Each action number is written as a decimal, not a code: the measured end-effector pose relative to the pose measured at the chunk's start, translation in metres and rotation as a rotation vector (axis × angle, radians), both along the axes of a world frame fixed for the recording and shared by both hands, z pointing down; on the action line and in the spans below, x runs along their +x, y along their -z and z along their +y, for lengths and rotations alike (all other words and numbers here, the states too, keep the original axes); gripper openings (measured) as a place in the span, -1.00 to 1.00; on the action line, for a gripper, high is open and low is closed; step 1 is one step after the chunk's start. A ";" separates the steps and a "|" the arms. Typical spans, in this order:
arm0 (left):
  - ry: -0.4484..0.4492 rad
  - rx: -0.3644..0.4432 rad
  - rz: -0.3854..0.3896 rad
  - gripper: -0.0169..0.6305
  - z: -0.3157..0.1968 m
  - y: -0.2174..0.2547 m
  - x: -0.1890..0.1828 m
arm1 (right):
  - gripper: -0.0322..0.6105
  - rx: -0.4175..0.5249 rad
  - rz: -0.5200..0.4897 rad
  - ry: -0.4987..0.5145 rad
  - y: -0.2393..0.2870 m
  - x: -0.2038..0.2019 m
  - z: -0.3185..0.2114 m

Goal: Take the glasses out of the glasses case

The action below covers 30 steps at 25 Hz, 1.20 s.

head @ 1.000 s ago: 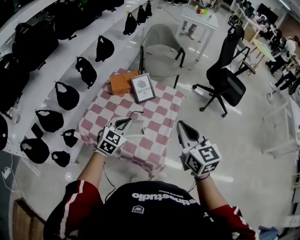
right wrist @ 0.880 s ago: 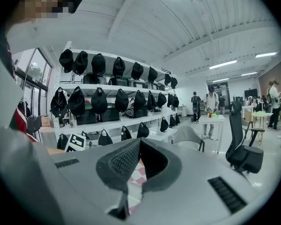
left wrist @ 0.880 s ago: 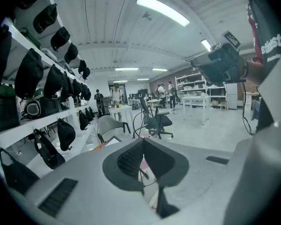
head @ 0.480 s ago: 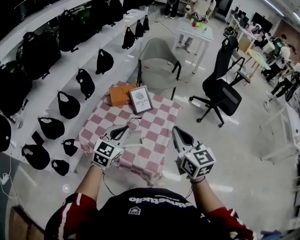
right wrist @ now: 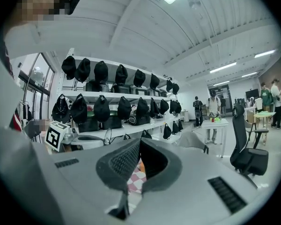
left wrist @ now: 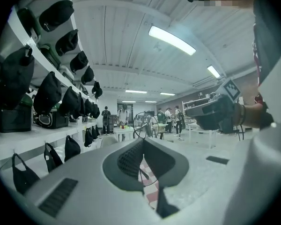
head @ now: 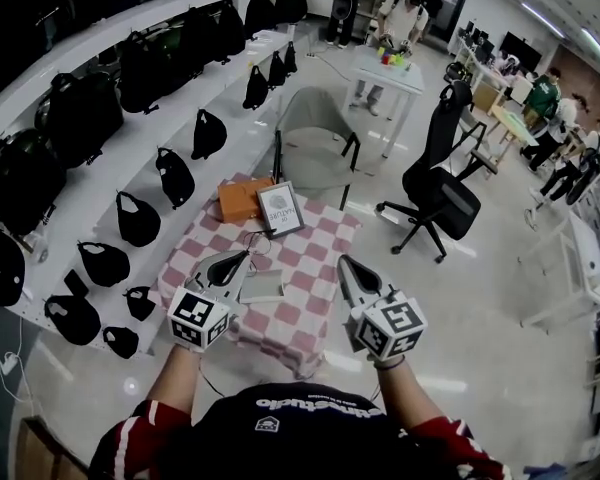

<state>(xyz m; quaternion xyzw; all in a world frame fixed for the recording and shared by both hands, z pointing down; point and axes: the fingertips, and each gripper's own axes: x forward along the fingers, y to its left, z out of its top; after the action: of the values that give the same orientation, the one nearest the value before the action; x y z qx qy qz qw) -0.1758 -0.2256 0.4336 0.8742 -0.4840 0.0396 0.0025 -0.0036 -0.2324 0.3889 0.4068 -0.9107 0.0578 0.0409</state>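
Note:
My left gripper hangs above the pink-checked table, shut on the thin temple arm of the wire-rimmed glasses. In the left gripper view a round lens of the glasses stands up beyond the closed jaws of that gripper. Below it on the cloth lies the light grey glasses case. My right gripper is shut on nothing and is held up over the table's near right edge. In the right gripper view, beyond its closed jaws, the glasses show at the left.
An orange box and a framed sign stand at the table's far side. A grey chair is behind the table, a black office chair to its right. Shelves of black bags run along the left.
Both grippers have risen and drawn back towards me. The left one has lifted the glasses up and away from the case.

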 end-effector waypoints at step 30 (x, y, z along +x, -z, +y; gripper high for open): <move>0.209 0.084 0.121 -0.91 0.009 0.086 -0.058 | -0.92 0.060 -0.040 -0.068 0.036 0.014 -0.010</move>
<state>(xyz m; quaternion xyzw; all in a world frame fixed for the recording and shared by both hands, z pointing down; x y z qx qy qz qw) -0.2342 -0.2164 0.3479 0.8190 -0.5727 -0.0340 -0.0008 0.0100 -0.2426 0.3531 0.4375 -0.8983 0.0402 0.0086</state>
